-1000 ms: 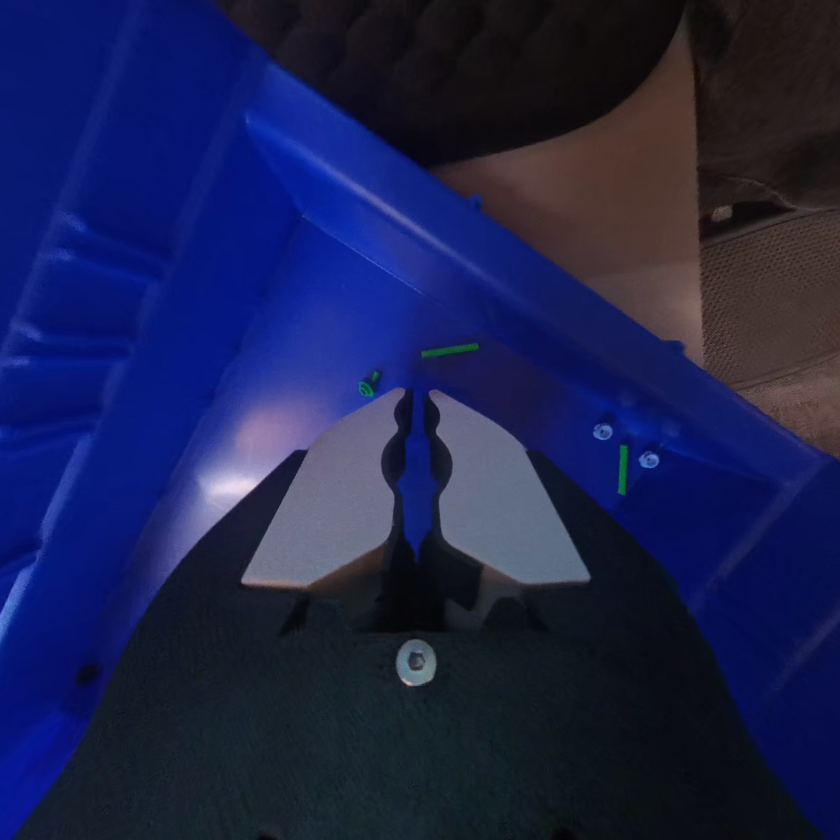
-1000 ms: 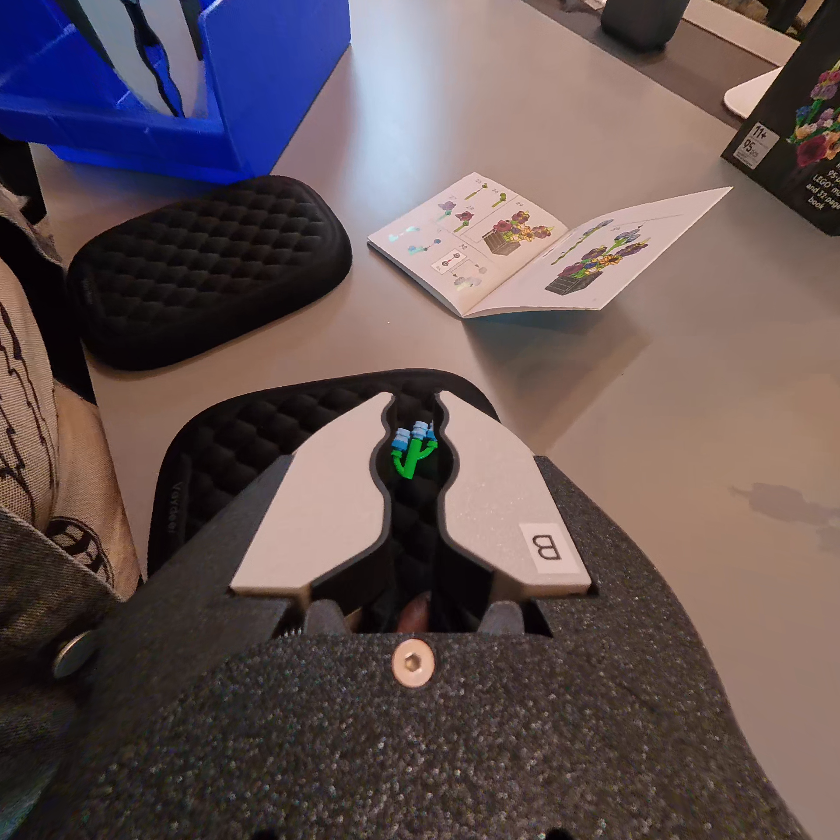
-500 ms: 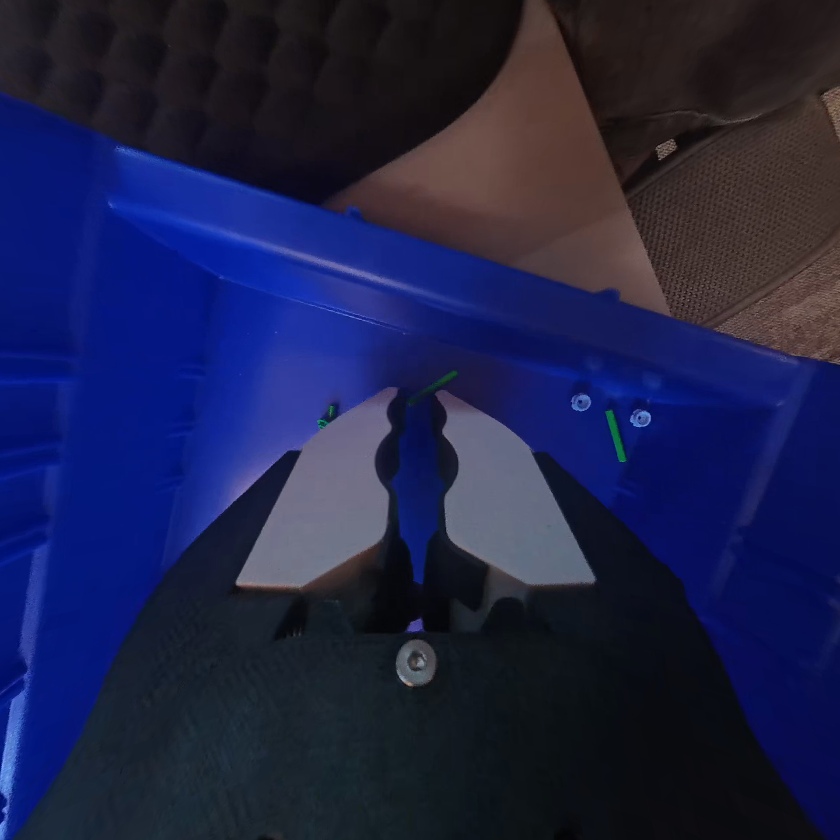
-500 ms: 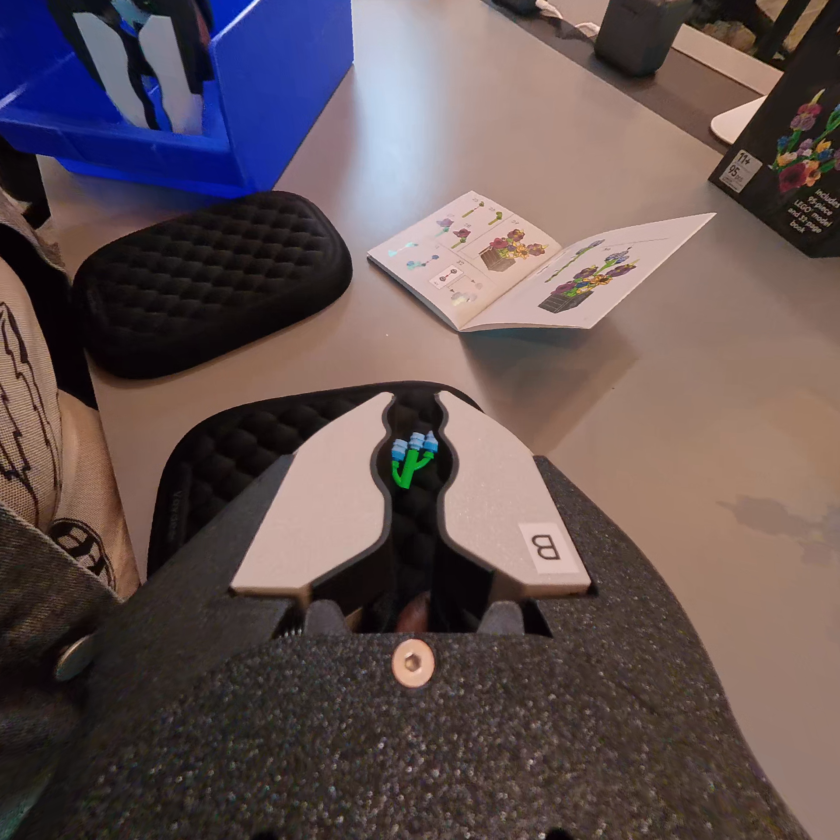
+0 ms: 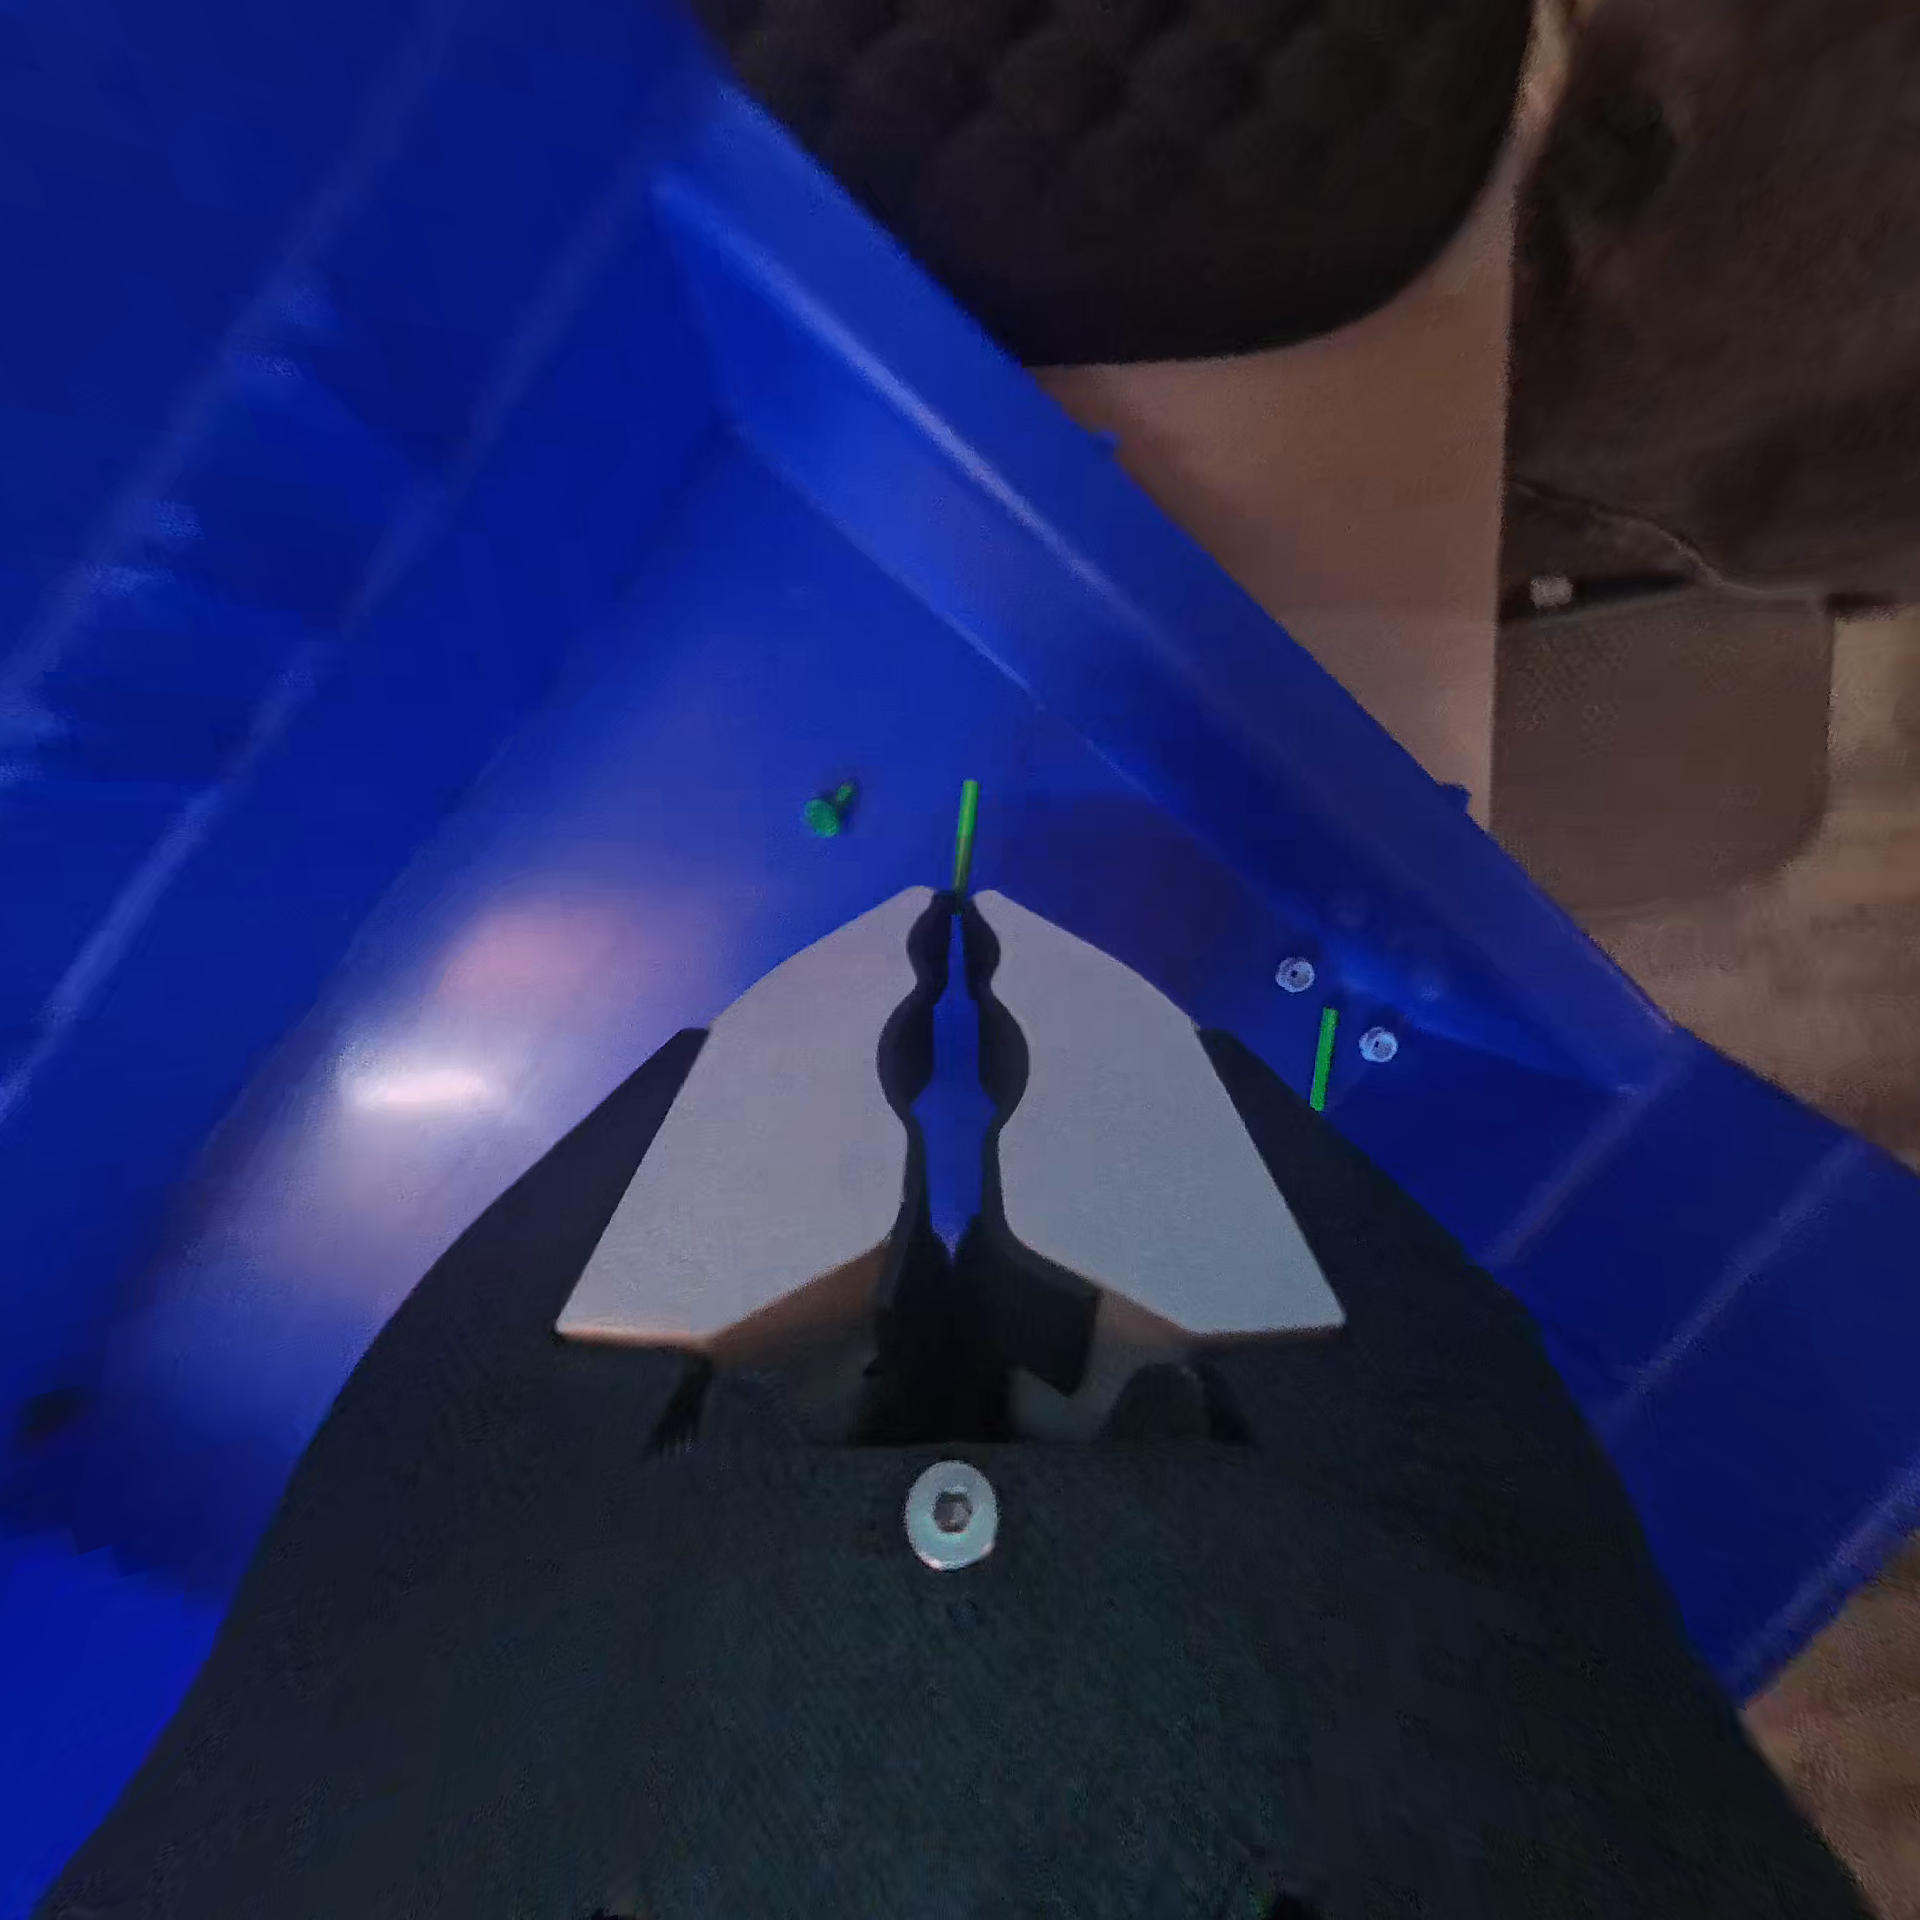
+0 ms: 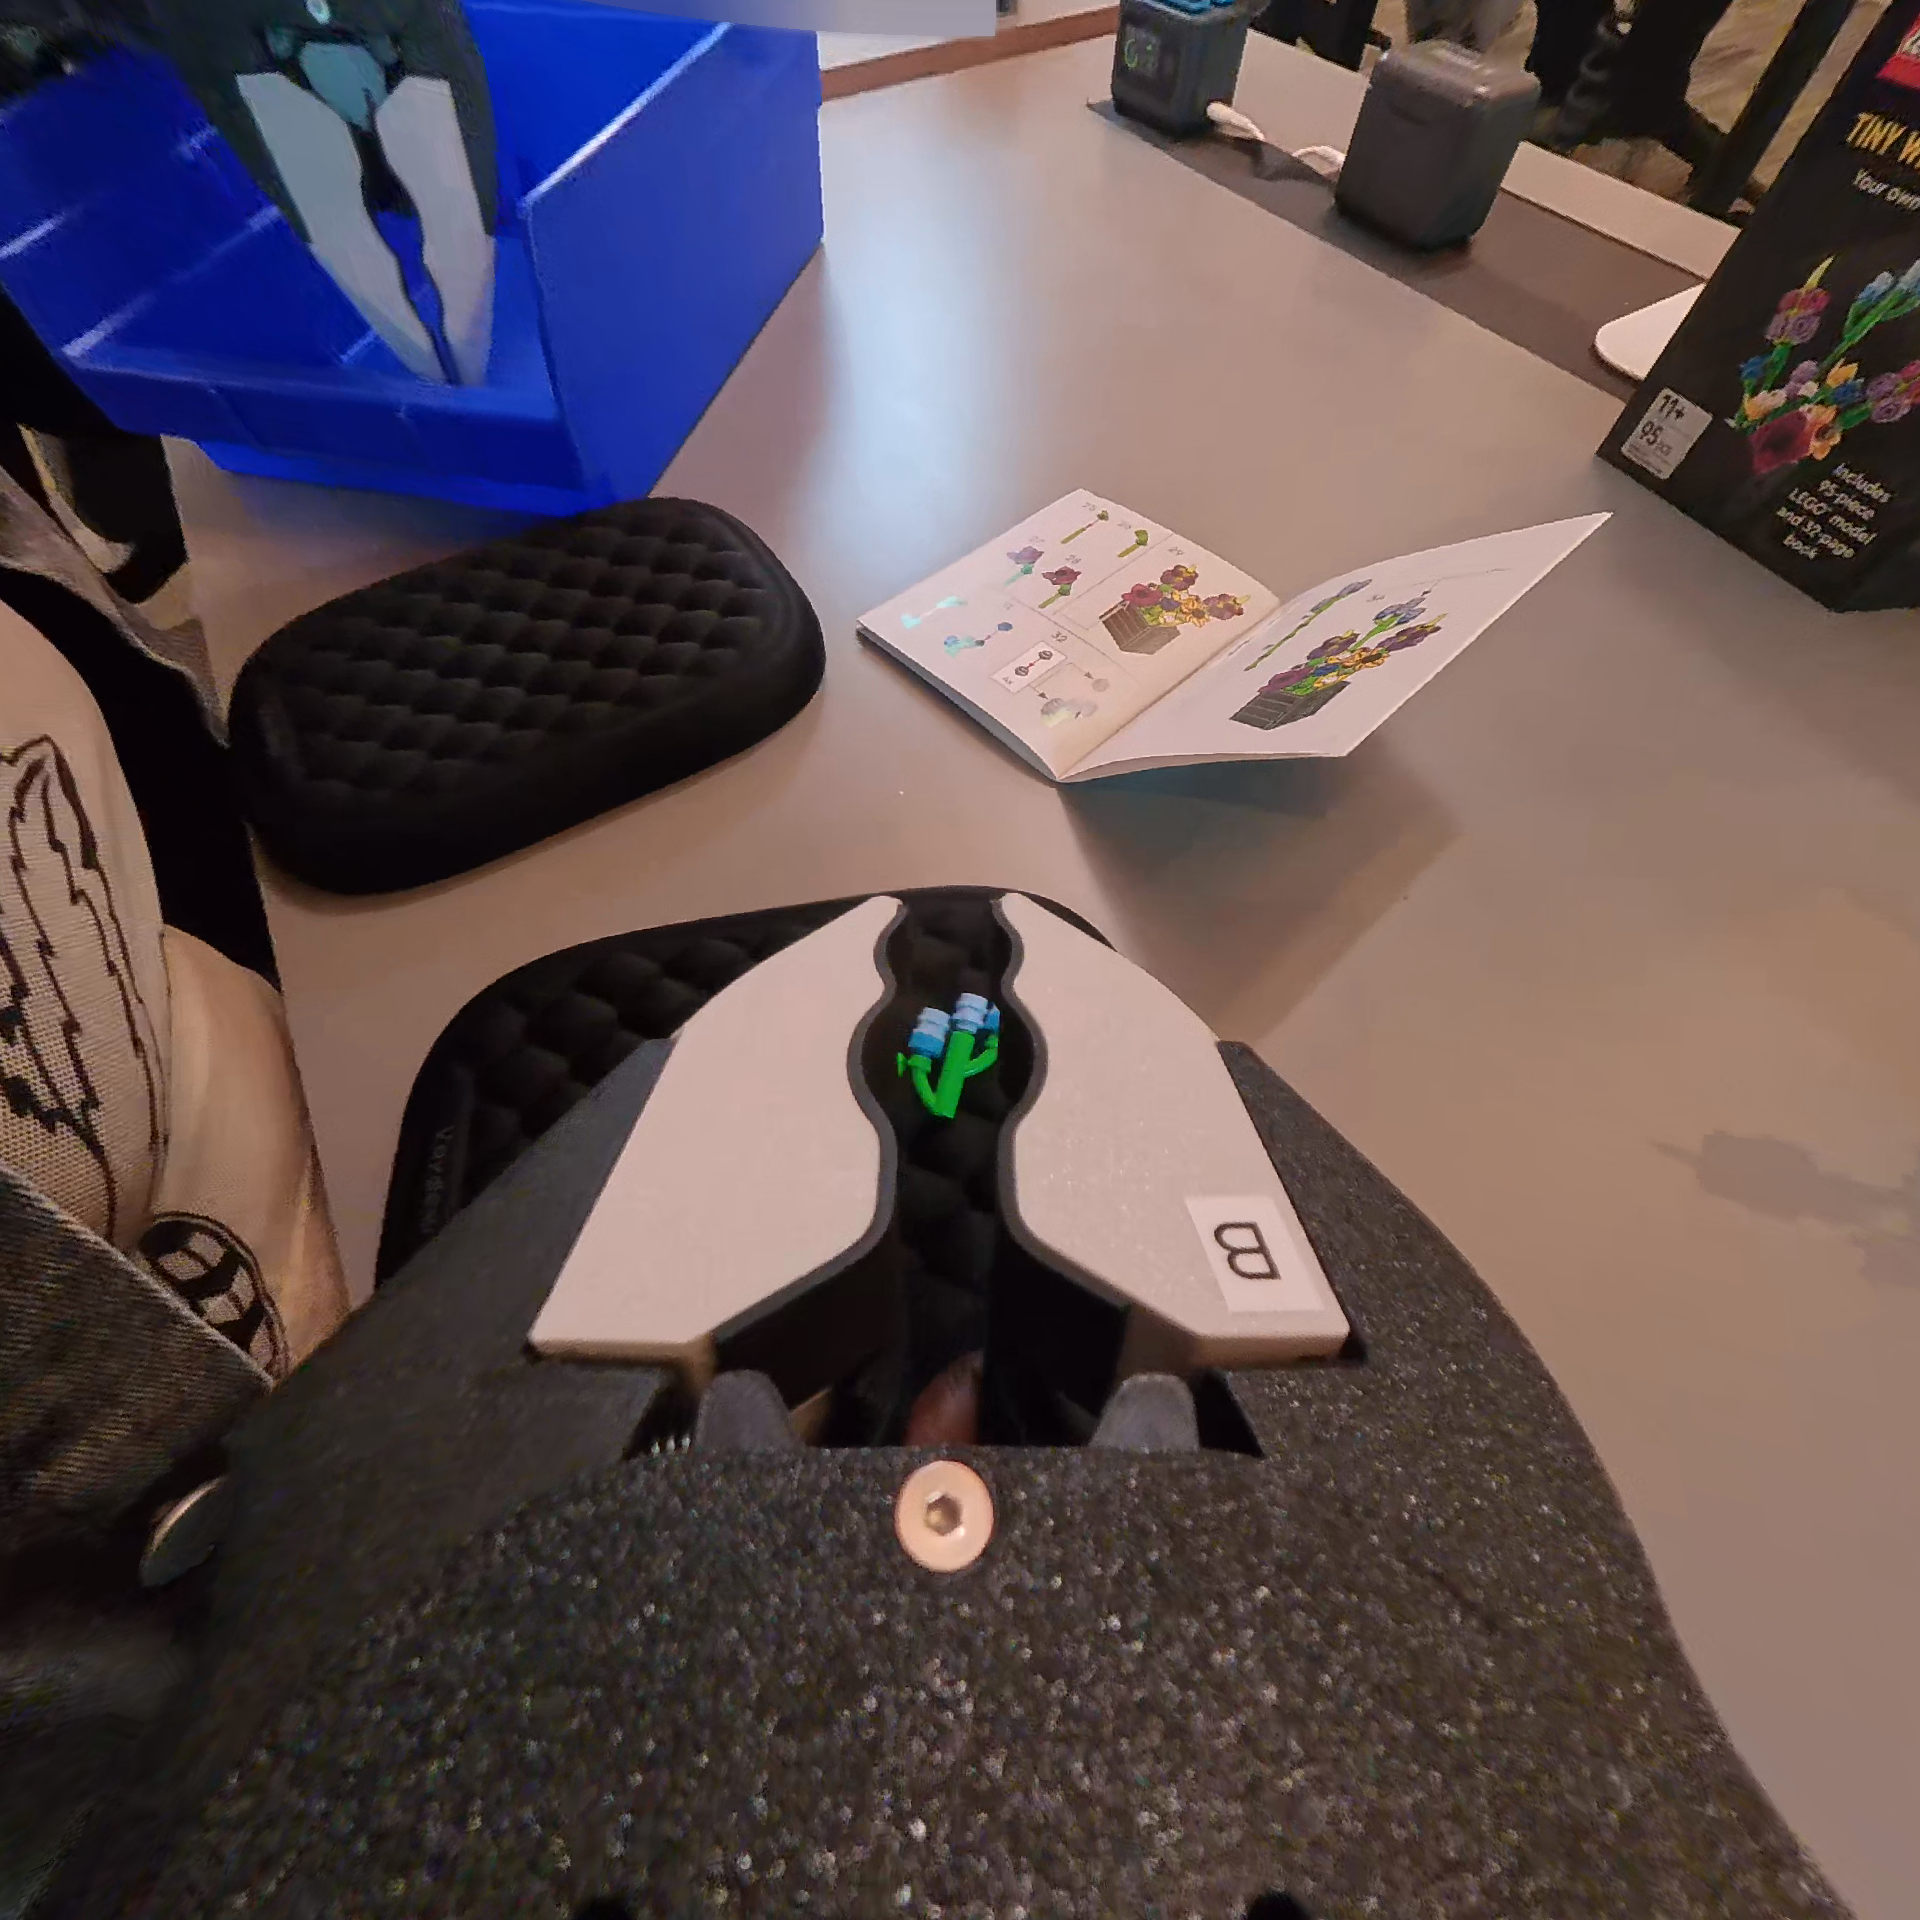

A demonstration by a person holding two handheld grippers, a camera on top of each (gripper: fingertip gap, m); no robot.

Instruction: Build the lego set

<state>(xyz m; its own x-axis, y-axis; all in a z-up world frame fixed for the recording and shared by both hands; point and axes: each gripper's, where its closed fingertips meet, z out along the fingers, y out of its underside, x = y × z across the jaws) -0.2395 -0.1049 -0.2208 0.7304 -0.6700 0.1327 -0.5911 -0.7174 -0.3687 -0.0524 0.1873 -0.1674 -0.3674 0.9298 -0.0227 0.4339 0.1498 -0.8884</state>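
Left gripper, inside the blue bin: the jaws are nearly together, clamped at their tips on the lower end of a thin green rod. Half a second ago the same rod lay slanted across the open tips on the bin floor, and a second ago it lay flat just beyond them. Now it stands forward from the tips, in line with the jaws. The pick appears made, so a stem piece is probably ready to leave the bin.

Relative to the held rod, a small green stud piece lies just to its left. A second green rod and two pale round pieces lie well to its right, along the bin wall.

Right gripper: the jaws stand apart, hovering over a black quilted pad. A green sprig with blue tips shows in the gap between them, seemingly unclamped; this arrangement is unchanged. Beyond, on the table, lie a second pad and the open instruction booklet.
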